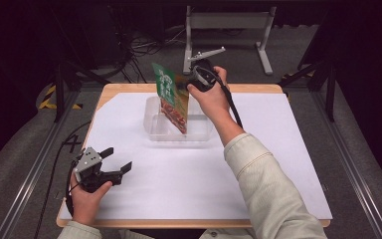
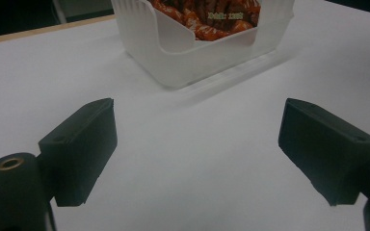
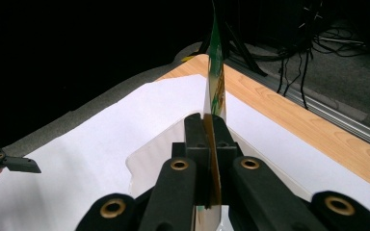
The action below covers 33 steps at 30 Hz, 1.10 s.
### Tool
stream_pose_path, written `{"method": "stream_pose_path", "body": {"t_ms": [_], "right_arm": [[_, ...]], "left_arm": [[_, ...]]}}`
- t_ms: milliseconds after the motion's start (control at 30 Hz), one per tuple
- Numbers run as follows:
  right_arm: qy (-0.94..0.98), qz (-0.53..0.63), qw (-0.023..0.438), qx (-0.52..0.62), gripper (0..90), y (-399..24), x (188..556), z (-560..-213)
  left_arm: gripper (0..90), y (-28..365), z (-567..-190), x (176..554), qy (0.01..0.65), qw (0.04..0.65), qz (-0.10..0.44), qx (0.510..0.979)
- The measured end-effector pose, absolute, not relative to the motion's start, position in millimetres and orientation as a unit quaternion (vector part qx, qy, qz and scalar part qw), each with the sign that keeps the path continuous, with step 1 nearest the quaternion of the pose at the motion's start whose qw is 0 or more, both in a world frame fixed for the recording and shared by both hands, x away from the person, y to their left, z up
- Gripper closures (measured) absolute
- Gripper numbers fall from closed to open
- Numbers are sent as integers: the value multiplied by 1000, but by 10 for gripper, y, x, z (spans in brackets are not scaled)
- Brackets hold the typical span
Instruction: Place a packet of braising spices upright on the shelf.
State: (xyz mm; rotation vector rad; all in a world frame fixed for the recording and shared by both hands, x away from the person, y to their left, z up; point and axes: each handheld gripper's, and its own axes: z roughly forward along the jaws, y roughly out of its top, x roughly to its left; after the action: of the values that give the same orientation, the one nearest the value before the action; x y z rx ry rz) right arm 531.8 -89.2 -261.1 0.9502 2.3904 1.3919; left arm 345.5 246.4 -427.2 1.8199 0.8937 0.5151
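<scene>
The right gripper (image 1: 188, 83) was closed tight on a green and orange snack bag (image 1: 171, 97). It held the bag by one edge, up over the far part of the table (image 1: 119, 89). The bag hung tilted, and its bottom end reached down into a clear plastic box (image 1: 154, 130). From the right gripper view, the bag (image 3: 215, 77) stood up thin like a card, pinched flat between the two black jaws.

The box sat on a big white sheet (image 1: 179, 174) that covered most of the table. In the left gripper view, the box (image 2: 173, 53) showed the orange part of the bag (image 2: 207, 21) inside it.

The left gripper (image 1: 115, 160) rested low by the near left corner of the sheet, well apart from the box. Its jaws stood open with nothing between them, and they pointed toward the box.
</scene>
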Motion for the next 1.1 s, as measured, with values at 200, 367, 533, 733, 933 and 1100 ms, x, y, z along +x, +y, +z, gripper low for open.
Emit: {"method": "stream_pose_path", "body": {"t_ms": [200,367,533,733,933,1100], "right_arm": [[816,467,107,324,899,-869,5325,-2656],[815,468,105,326,898,-884,5328,-2689],[815,467,106,328,895,-933,5320,-2711],[813,467,105,332,896,-1024,5293,-2766],[812,469,101,331,816,-1055,5283,-2767],[804,487,83,331,670,-1066,5278,-2750]], "left_arm": [[143,2461,-4270,3453,369,499,214,754],[143,2458,-4273,3451,372,502,211,752],[143,2455,-4271,3449,372,500,211,753],[143,2440,-4269,3454,371,499,212,754],[143,2431,-4271,3465,369,499,211,755],[140,2423,-4276,3471,369,499,208,756]]}}
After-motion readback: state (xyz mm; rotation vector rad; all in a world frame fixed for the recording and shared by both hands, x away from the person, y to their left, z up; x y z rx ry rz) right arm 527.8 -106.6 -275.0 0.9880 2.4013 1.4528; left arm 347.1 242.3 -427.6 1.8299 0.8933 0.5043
